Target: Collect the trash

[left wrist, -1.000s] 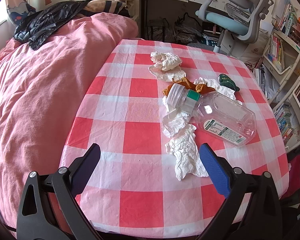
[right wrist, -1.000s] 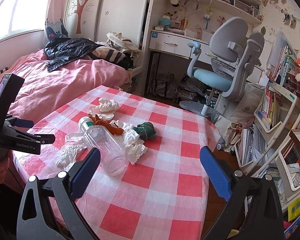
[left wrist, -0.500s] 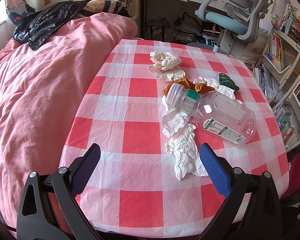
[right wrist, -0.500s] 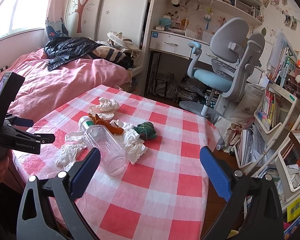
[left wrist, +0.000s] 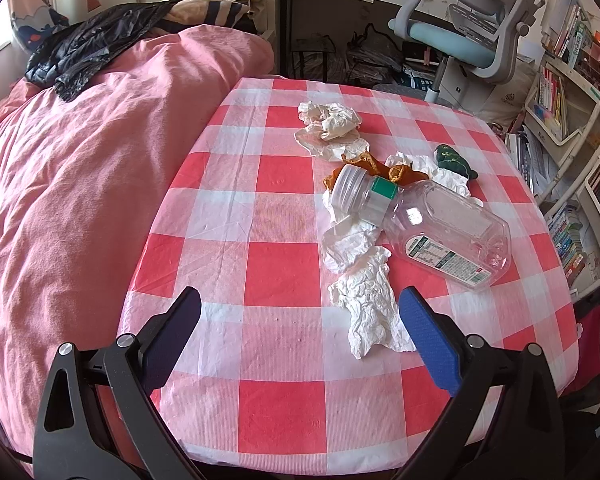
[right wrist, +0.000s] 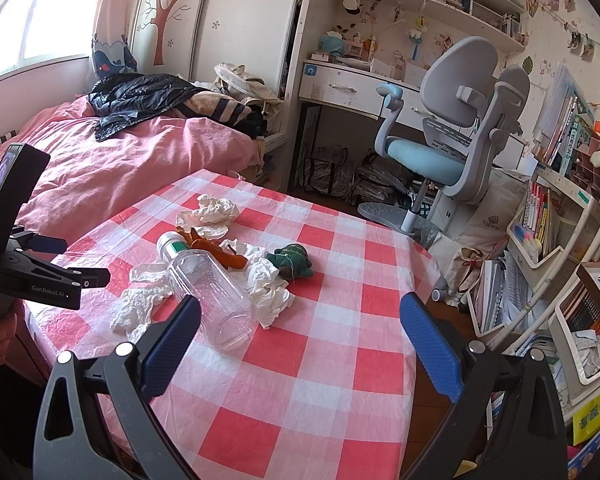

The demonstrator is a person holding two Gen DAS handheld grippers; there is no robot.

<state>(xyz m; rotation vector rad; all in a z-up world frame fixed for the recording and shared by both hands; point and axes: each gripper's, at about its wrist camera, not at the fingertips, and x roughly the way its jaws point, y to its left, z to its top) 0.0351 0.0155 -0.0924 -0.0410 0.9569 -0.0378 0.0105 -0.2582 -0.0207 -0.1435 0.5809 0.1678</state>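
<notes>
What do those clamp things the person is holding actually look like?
Each tool is a black plastic frame with triangular cut-outs and silver rivets, forking into two fingers tipped with textured blue pads. That shows on the left tool and the right tool. From the right wrist view, the left tool's side carries white "GenRobot.AI" lettering, with a dark phone-like screen mounted above. No cables or sleeves are visible.

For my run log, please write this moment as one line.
phase: before first pick | left gripper: open, empty | right gripper: open, empty | on table: plastic bottle lying down, crumpled tissues
</notes>
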